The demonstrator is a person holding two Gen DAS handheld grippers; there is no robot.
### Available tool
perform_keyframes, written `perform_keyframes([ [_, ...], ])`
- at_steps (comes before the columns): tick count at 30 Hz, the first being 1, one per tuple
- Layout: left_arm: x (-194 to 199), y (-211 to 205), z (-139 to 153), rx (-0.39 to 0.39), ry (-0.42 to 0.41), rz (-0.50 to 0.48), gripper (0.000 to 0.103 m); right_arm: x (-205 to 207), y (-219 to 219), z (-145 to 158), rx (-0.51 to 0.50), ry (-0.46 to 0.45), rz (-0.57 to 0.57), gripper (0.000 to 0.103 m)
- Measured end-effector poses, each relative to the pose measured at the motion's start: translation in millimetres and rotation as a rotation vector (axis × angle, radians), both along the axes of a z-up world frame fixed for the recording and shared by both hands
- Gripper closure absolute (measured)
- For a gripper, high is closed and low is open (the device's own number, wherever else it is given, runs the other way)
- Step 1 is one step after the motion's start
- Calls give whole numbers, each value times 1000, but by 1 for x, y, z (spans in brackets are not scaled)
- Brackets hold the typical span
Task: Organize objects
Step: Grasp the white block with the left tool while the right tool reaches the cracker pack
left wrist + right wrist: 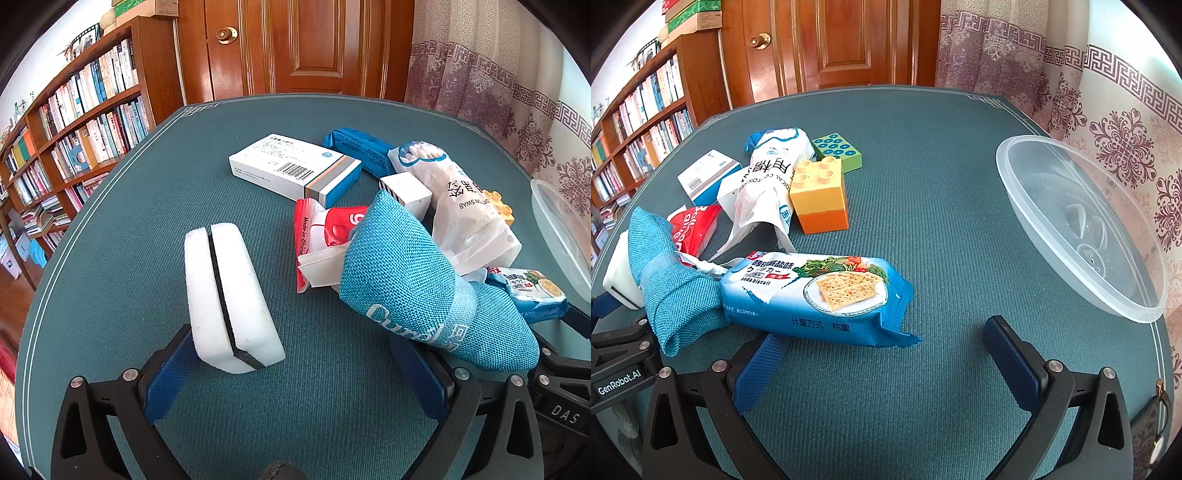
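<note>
my right gripper (886,373) is wide and empty; the biscuit pack (816,295) lies just beyond its left finger, long axis left-right, bowl (1137,314) far right.

Left gripper (295,363) wide open over the green table (155,206), nothing between its blue fingers (166,380). White sponge (231,295) just ahead, by the left finger. Teal fabric pouch (417,284) over the right finger. Behind it: red packet (325,229), white medicine box (295,168), cotton swab bag (461,206), blue biscuit packet (532,291). Clear plastic bowl (554,218) at the right edge.
</note>
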State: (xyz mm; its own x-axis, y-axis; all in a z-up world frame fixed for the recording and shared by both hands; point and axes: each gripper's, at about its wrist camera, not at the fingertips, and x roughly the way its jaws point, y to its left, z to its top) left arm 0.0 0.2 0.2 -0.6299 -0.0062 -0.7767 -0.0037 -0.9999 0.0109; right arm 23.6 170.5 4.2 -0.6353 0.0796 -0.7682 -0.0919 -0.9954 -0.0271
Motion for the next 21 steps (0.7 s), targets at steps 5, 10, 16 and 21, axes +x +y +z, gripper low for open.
perform_keyframes([
  [5, 0, 0, 0, 0, 0, 0, 0, 4, 1, -1, 4, -14, 60, 0],
  [10, 5, -1, 0, -2, -2, -4, 0, 9, -1, -1, 4, -25, 104, 0],
  [16, 13, -1, -1, 2, -5, -47, 0, 23, -8, -1, 4, -19, 168, 0],
  [21, 26, -7, -1, 16, -7, -77, 0, 25, -10, 2, -22, -14, 228, 0],
])
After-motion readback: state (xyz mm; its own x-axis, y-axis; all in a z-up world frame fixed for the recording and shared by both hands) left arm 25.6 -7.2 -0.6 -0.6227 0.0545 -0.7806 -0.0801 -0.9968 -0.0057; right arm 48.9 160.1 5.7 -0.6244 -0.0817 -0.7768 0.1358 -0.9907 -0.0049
